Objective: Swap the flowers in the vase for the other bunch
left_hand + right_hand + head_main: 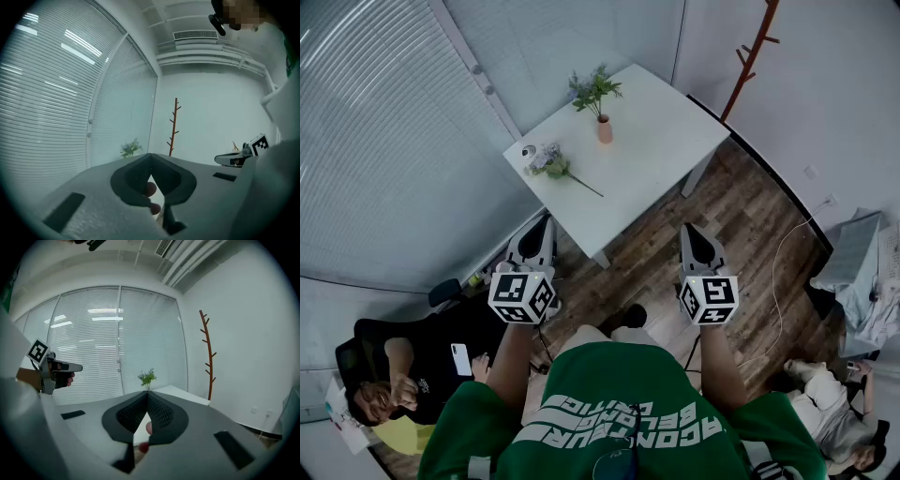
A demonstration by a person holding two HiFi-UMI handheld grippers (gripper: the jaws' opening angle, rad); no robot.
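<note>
Well, left tongs [150,159]: clenched on nothing, held about level, well short of the table [666,141].
Right tongs [147,397]: clenched too and empty, well apart from the left pair.
Vase [605,130]: upright toward the far left side of the white table, with the green flowers [594,91] standing in it.
Other bunch [551,162]: lying flat by the table's left corner, its stem trailing toward the middle, just beside a small white round thing [529,151].
Risk, vase: it looks narrow and light, and a sideways pull on the stems would likely tip it unless my other tongs steady it.
Risk, bunch: the heads lie close to the left edge, and a clumsy nudge could push them off toward the blinds [384,141].
Risk, stems: thin, so a hard clench may crush them and a weak one may let them slip.
Room: open floor lies between me and the near corner; a seated person [403,375] is near left, a cable [783,253] on the floor to the right, and a coat stand [748,56] past the far right edge.
</note>
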